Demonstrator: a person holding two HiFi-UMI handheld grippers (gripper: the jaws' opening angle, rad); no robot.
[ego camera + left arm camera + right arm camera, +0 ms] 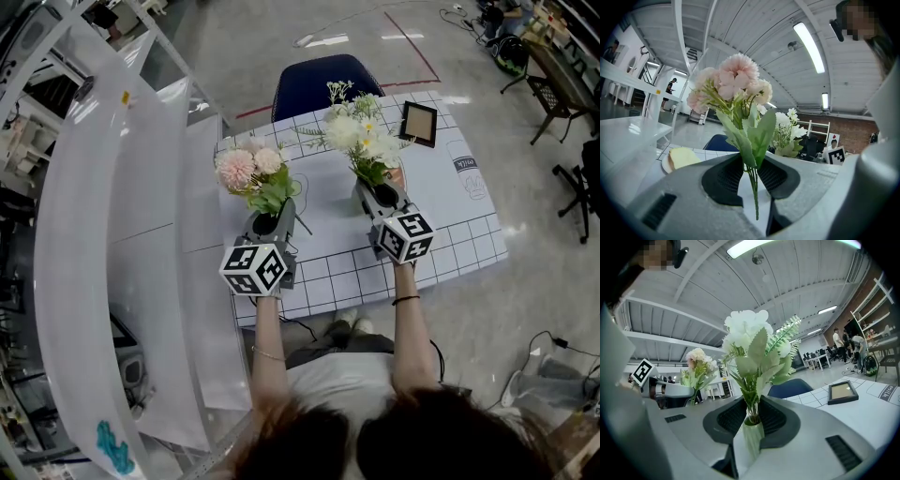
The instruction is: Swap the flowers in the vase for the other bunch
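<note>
In the head view my left gripper (267, 222) is shut on the thin green stems (753, 187) of a pink flower bunch (248, 171), held upright over the table's left part. My right gripper (382, 195) is shut on a small pale green vase (752, 439) with the white flower bunch (364, 136) standing in it. In the right gripper view the jaws press on the vase's upper part, and its lower end is hidden. The two bunches are side by side and apart. Each gripper view shows the other bunch: white flowers (788, 127) and pink flowers (697, 358).
The table (459, 230) has a white cloth with a grid. A framed picture (419, 123) stands at its far right, a plate with bread (678, 158) at the left. A blue chair (319, 82) is behind the table, and a white shelf unit (103, 234) runs along the left.
</note>
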